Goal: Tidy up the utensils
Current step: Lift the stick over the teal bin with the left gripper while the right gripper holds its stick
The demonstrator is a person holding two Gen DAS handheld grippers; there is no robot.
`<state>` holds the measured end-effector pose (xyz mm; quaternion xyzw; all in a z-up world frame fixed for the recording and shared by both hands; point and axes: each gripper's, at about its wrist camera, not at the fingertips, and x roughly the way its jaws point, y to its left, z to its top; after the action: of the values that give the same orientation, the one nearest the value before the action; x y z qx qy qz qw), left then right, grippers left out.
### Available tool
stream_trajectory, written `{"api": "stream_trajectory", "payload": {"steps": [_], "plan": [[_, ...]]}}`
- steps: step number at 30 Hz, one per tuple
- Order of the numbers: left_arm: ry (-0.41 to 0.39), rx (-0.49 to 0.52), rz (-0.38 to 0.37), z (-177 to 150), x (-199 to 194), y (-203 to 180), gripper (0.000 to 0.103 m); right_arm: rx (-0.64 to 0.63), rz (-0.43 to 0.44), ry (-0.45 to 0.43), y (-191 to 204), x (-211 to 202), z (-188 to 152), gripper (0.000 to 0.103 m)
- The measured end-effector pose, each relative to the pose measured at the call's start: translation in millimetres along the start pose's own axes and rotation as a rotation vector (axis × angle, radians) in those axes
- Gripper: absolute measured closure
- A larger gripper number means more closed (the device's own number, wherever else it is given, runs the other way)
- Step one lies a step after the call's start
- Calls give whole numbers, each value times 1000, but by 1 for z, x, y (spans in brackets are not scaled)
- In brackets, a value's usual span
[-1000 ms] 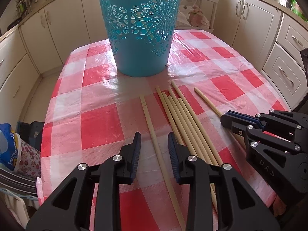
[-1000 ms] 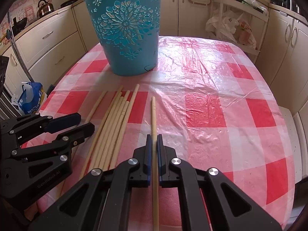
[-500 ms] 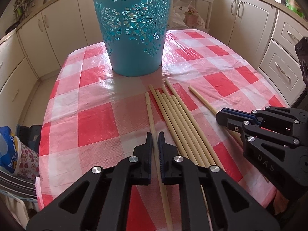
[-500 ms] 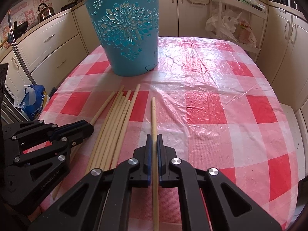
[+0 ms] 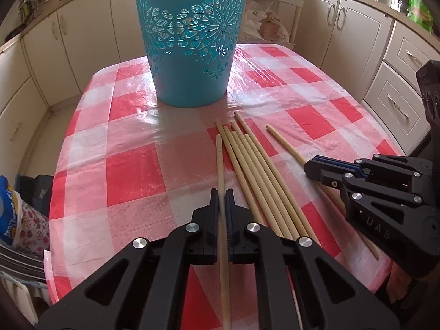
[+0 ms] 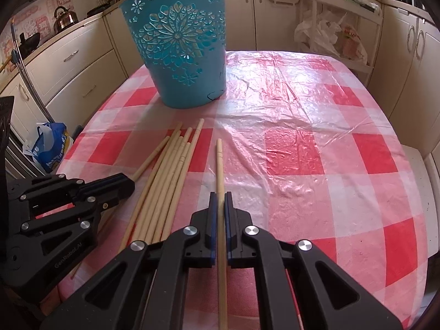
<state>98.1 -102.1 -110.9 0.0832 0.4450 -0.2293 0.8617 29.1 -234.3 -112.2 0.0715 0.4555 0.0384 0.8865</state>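
A red, pink and white check is shown on the cloth [image 5: 132, 170] over the bench. The bin [image 5: 189, 41] is coloured turquoise and pierced with flower cut-outs. The chopsticks [image 5: 247, 165] are seen in pale wood. The cabinets [image 6: 82, 66] are finished in cream.

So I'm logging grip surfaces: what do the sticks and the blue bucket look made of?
Sticks: likely bamboo or pale wood, matte, unvarnished tan. Blue bucket: apparently moulded plastic, smooth with a slight sheen and cut-out flower holes.

Home kitchen, cream cabinets [image 5: 354, 22], kettle [image 6: 64, 18], checked tablecloth [image 6: 316, 151]
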Motion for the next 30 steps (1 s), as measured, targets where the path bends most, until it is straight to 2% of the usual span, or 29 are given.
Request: {"api": "stream_trajectory", "payload": {"steps": [5,10,12,13,16,19,22,26,30], "plan": [[18,-9,-5,4,3,3,96,-28,-28,-8,5,2,1,97],[21,-2,20,14,10,-1,87,-49,-37,-8,6,3,1,97],[16,39,41,17,13,-6,90,-24,-15,-7,2,2,1,97],[23,41,19,18,14,-7,98,0,6,-6,-2,2,1,97],[9,27,-4,19,7,-4,99,100,85,-2,-18,2,1,97],[-62,-6,-46,17,-16,3,99,191,143,-7,-33,0,-1,97],[-209,-40,-118,22,-54,13,99,278,202,-34,-47,-5,-2,97],[-429,-92,-147,51,-109,29,99,334,243,-50,-54,-7,-3,97],[-581,-123,-140,93,-139,40,99,342,246,-54,-54,-6,-3,97]]}}
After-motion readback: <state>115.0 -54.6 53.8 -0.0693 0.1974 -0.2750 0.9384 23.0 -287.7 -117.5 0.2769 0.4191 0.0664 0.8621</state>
